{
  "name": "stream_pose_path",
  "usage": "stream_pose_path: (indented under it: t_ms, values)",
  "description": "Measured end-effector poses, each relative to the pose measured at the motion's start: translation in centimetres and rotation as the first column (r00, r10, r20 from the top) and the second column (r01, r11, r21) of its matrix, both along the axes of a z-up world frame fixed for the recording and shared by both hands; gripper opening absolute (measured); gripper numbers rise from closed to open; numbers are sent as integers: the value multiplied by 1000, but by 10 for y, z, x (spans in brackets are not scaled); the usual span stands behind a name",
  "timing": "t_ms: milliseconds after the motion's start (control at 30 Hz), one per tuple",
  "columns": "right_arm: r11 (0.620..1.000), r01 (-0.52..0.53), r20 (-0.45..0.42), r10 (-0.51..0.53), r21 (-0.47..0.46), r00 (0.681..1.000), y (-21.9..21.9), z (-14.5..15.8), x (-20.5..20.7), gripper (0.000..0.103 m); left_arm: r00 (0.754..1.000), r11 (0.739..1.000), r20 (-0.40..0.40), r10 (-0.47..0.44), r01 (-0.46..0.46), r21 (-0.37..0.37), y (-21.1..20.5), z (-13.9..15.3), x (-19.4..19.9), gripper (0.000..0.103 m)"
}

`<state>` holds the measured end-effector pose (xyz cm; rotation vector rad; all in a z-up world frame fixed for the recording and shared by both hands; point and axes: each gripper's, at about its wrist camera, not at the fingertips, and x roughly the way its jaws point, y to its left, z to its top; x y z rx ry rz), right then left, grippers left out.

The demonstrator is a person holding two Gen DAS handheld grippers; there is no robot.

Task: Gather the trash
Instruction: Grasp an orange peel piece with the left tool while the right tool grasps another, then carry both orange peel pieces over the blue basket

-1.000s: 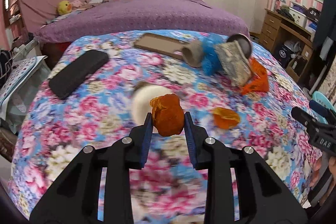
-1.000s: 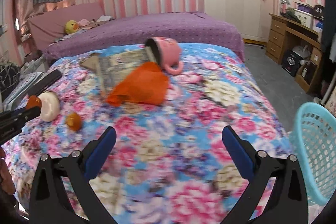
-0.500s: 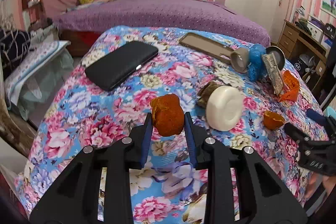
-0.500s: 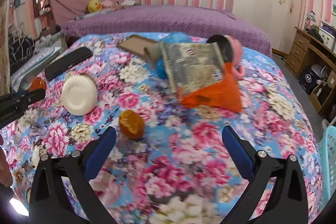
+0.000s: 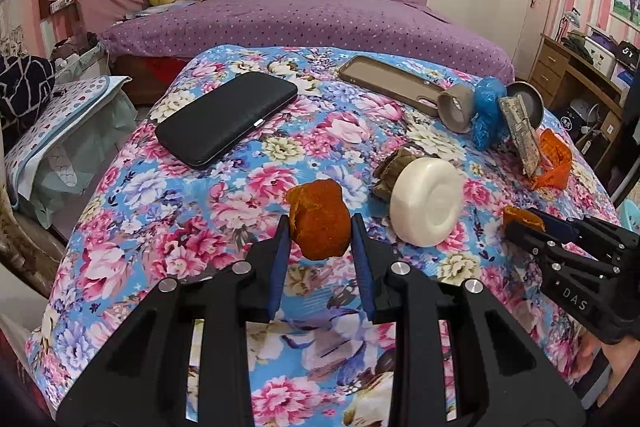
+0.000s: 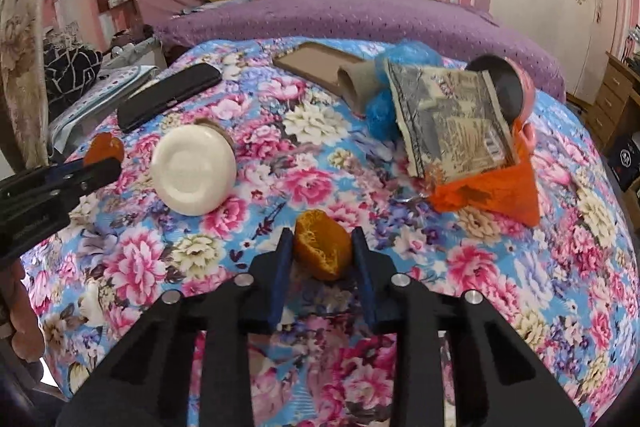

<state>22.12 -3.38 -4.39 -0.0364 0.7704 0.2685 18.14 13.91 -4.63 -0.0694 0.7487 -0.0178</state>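
**Seat the second peel before you lift**

Your left tool is clenched on one orange peel, held above the floral tabletop. Your right tool is closing around the second peel, apparently resting on the cloth. Let both pads bite, then lift straight.

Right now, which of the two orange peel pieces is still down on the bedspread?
The peel piece between the right gripper fingers, which are closing on it; it sits on the floral bedspread. The other peel is held aloft by the left gripper.
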Motion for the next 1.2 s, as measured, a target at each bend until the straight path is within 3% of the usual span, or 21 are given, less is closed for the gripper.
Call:
stream_pose_path:
  t_ms: [100, 400, 667, 867, 1200]
  values:
    - [1000, -15, 41, 14, 27, 999, -7, 6, -8, 30, 1000, 1000, 4, 3, -3, -1, -3, 1, -3, 29]
    - [999, 18, 129, -13, -33, 992, -59, 25, -34, 30, 1000, 1000, 27, -13, 13, 6, -28, 8, -8, 29]
    - [995, 97, 134, -93, -23, 986, -121, 21, -48, 30, 998, 999, 48, -31, 30, 16, -61, 15, -19, 29]
    - [993, 118, 136, -114, -19, 984, -143, 18, -52, 30, 997, 999, 72, -41, 42, -14, -81, 20, -27, 29]
    - [991, 135, 134, -132, -13, 982, -179, 15, -62, 30, 995, 996, 58, -83, 81, 36, -134, 12, -26, 29]
